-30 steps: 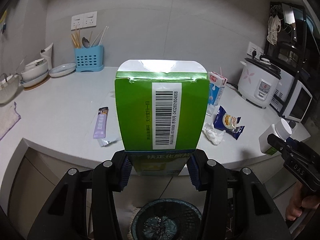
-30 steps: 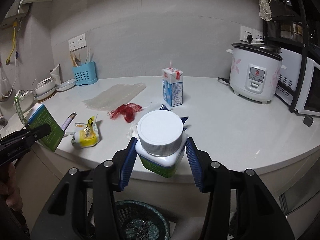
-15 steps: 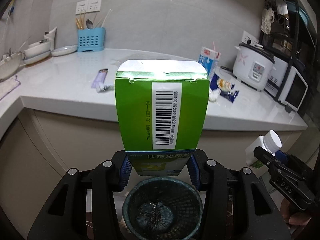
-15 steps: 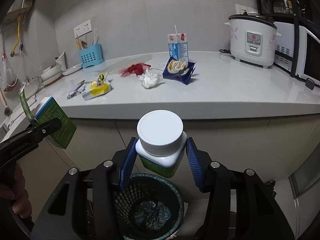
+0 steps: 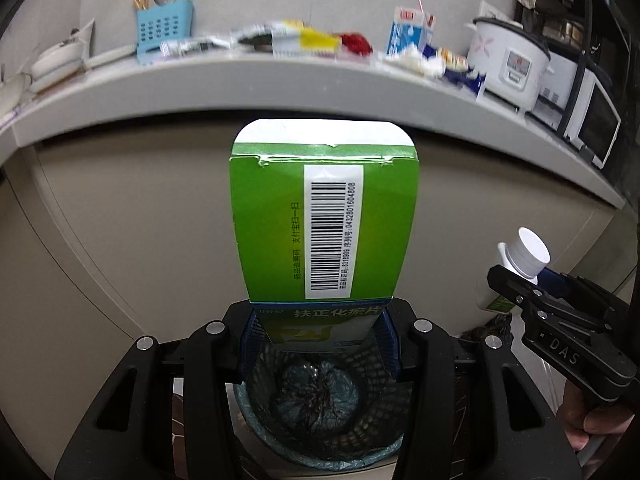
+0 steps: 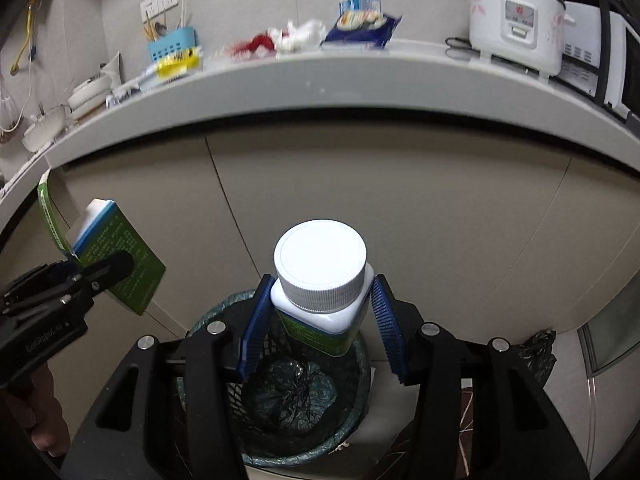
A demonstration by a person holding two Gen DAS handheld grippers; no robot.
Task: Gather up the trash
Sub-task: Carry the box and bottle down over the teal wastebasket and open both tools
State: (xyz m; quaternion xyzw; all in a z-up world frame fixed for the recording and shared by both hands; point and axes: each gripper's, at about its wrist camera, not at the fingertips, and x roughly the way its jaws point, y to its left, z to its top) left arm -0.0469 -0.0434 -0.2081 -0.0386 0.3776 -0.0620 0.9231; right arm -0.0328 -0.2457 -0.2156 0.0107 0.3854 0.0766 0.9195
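My left gripper point(image 5: 318, 344) is shut on a green box point(image 5: 324, 220) with a barcode, held just above a dark mesh trash bin point(image 5: 320, 432) lined with a bag. My right gripper point(image 6: 320, 320) is shut on a white pill bottle point(image 6: 320, 276) with a white cap and green label, held above the same trash bin point(image 6: 280, 420). The right gripper with the bottle point(image 5: 520, 268) shows at the right of the left wrist view. The left gripper with the box point(image 6: 116, 264) shows at the left of the right wrist view.
The counter edge point(image 5: 280, 76) runs overhead with cabinet doors point(image 6: 400, 208) below it. On the counter lie a milk carton point(image 5: 408, 34), wrappers point(image 5: 296, 38), crumpled tissue point(image 6: 298, 34) and a blue snack bag point(image 6: 362, 26). A rice cooker point(image 6: 516, 20) stands at the right.
Both grippers have dropped from counter height to below the counter edge and now hang over the trash bin, each holding its item as before.
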